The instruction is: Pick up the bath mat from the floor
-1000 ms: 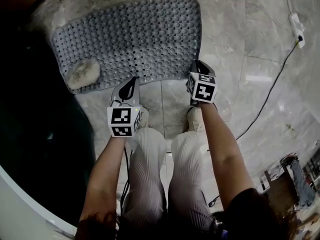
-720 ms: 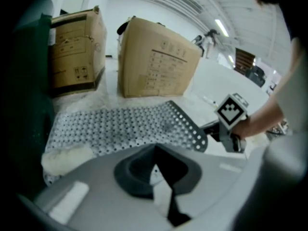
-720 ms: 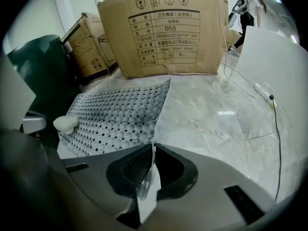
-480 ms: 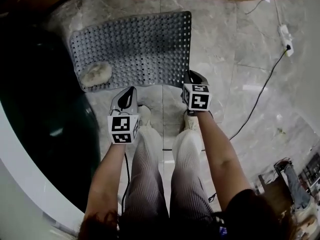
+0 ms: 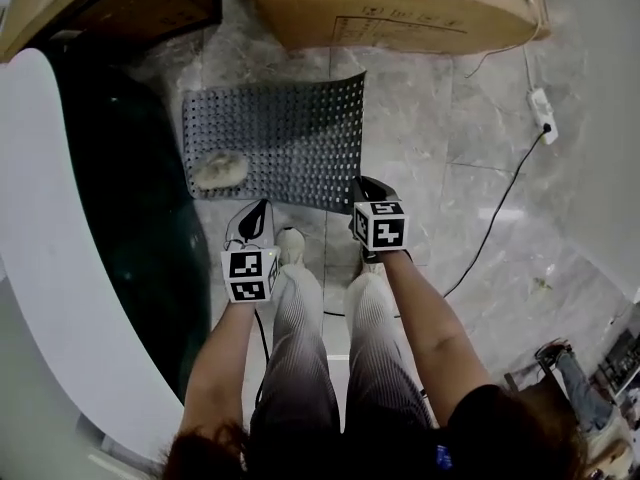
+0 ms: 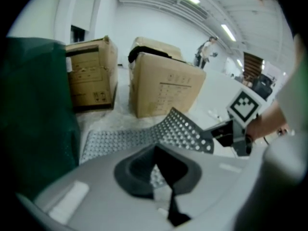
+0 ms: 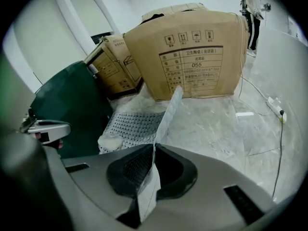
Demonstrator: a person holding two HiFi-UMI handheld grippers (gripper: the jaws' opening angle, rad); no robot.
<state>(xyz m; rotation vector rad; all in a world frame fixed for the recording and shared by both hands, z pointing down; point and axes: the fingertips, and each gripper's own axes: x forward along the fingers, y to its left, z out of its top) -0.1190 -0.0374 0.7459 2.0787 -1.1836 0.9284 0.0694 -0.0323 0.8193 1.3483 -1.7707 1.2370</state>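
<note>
The grey perforated bath mat (image 5: pixel 280 138) has its far part on the marble floor and its near edge lifted. My left gripper (image 5: pixel 257 214) is shut on the near edge toward the left; in the left gripper view the mat (image 6: pixel 144 137) runs in between the jaws (image 6: pixel 161 174). My right gripper (image 5: pixel 366 188) is shut on the mat's near right corner, and in the right gripper view a thin edge of the mat (image 7: pixel 166 114) rises out of the gripper (image 7: pixel 153 153). A whitish lump (image 5: pixel 220 170) lies on the mat's left part.
Large cardboard boxes (image 5: pixel 400 8) (image 5: pixel 110 3) stand beyond the mat. A dark green tub with a white rim (image 5: pixel 60 218) fills the left side. A power strip and black cable (image 5: pixel 540 108) run along the floor at right. The person's legs and shoes are below the grippers.
Both grippers have risen, taking the mat's near edge up off the floor. The mat now slopes up toward them, and the cardboard boxes have come into view.
</note>
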